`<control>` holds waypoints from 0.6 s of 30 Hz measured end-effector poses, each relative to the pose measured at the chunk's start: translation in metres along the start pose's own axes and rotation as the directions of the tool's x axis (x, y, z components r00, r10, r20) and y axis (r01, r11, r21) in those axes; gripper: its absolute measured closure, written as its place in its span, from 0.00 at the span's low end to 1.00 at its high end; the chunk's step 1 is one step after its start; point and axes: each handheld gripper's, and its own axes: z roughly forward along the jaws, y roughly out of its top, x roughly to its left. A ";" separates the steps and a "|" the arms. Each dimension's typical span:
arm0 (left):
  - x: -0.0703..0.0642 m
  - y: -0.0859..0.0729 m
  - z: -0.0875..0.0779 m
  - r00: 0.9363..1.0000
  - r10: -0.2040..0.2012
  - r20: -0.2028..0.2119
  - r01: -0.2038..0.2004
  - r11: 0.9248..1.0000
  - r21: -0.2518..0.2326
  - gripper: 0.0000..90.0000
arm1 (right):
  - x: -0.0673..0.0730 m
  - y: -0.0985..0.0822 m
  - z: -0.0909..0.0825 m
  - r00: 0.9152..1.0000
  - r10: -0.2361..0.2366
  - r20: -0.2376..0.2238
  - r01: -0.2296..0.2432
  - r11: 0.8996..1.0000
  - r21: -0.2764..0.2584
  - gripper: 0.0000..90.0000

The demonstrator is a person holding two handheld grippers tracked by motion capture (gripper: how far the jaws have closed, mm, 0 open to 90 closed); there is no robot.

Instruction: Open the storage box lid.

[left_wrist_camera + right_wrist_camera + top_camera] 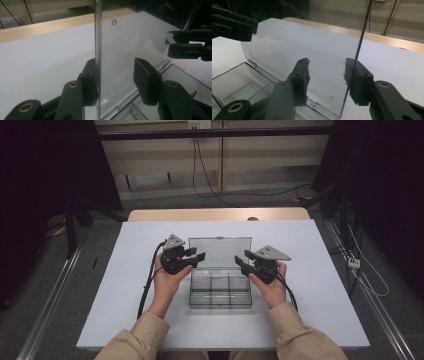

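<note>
Left gripper [200, 256] straddles the nine o'clock edge of the upright clear lid [220, 252], jaws spread, one pad [88, 85] touching it. Right gripper [241, 258] sits likewise at three o'clock. The compartment box [220, 290] stands mid-table; uneven pushing could twist the lid or slide the box.

Upright clear lid [220, 252] of the open box [220, 290] blocks passage between both grippers, left gripper [192, 256] and right gripper [244, 259] flanking it; table [320, 285] free toward left, right and near edges.
</note>
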 end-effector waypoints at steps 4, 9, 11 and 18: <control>0.000 0.000 0.001 1.000 -0.004 -0.002 0.004 1.000 -0.006 0.62 | 0.000 0.001 0.001 1.000 0.000 0.001 0.000 1.000 0.004 0.60; 0.002 0.000 0.002 1.000 -0.007 -0.001 0.007 1.000 -0.004 0.62 | -0.001 0.001 0.003 1.000 0.001 0.001 -0.001 1.000 0.003 0.59; 0.002 0.000 0.003 1.000 -0.011 -0.002 0.011 1.000 -0.005 0.62 | -0.001 0.001 0.003 1.000 0.007 0.000 -0.007 1.000 0.004 0.59; 0.003 0.001 0.005 1.000 -0.013 -0.003 0.013 1.000 -0.004 0.62 | -0.002 0.000 0.005 1.000 0.011 0.003 -0.011 1.000 0.002 0.58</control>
